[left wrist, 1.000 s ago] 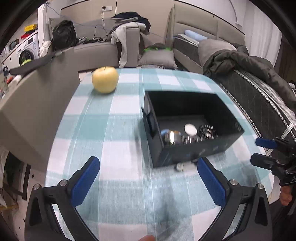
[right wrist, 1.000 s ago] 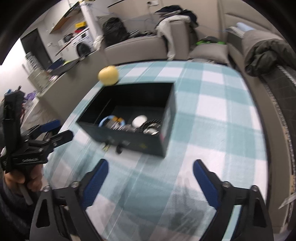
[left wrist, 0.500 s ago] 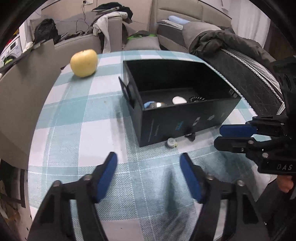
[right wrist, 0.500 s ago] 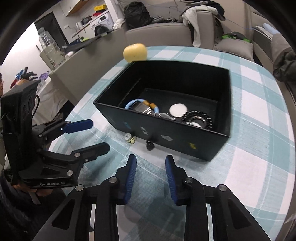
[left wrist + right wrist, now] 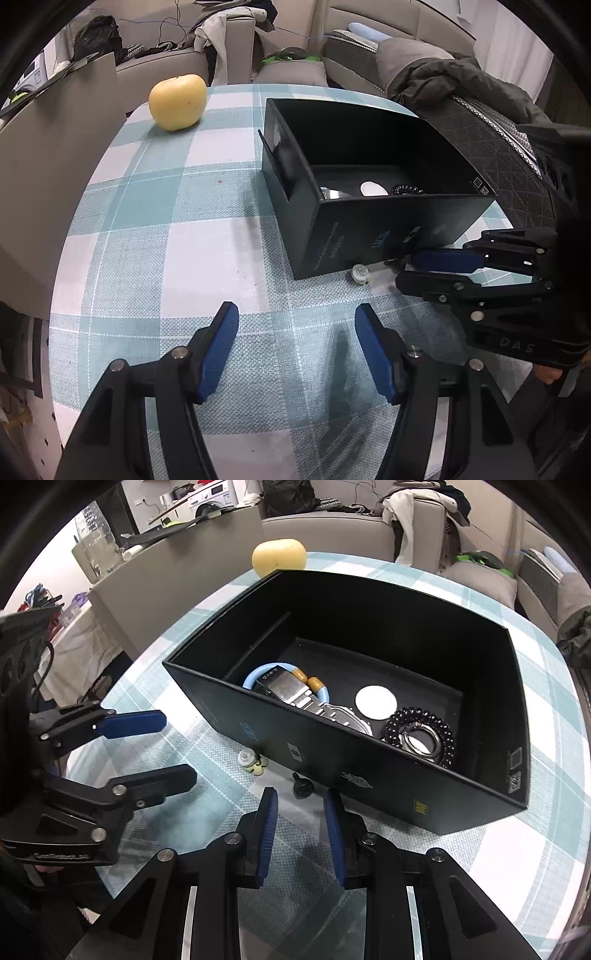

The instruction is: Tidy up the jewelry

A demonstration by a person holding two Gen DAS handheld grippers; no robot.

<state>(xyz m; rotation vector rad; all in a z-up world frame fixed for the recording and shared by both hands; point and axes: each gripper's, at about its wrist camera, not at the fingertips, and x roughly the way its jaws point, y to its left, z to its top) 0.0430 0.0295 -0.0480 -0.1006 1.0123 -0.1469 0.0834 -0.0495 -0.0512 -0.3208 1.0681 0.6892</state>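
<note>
A black open box (image 5: pixel 369 786) (image 5: pixel 369 232) stands on the checked tablecloth. Inside lie a blue bangle (image 5: pixel 255 674), a metal watch (image 5: pixel 303 698), a white disc (image 5: pixel 375 702) and a black beaded bracelet (image 5: pixel 421 734). Two small pieces lie on the cloth in front of the box: a pale earring (image 5: pixel 253 762) (image 5: pixel 360 275) and a small black stud (image 5: pixel 302 789). My right gripper (image 5: pixel 301 808) is open by a narrow gap, its tips just short of the black stud. My left gripper (image 5: pixel 295 321) is open and empty, a little before the pale earring.
A yellow apple (image 5: pixel 178 101) (image 5: pixel 279 558) sits on the table beyond the box. A grey board (image 5: pixel 55 147) borders the table's left side. A sofa with clothes (image 5: pixel 221 40) and a bed with a dark jacket (image 5: pixel 461 85) stand behind.
Both grippers moved closer to the box and lower toward the table. The right gripper narrowed from wide open to a small gap; the left also narrowed.
</note>
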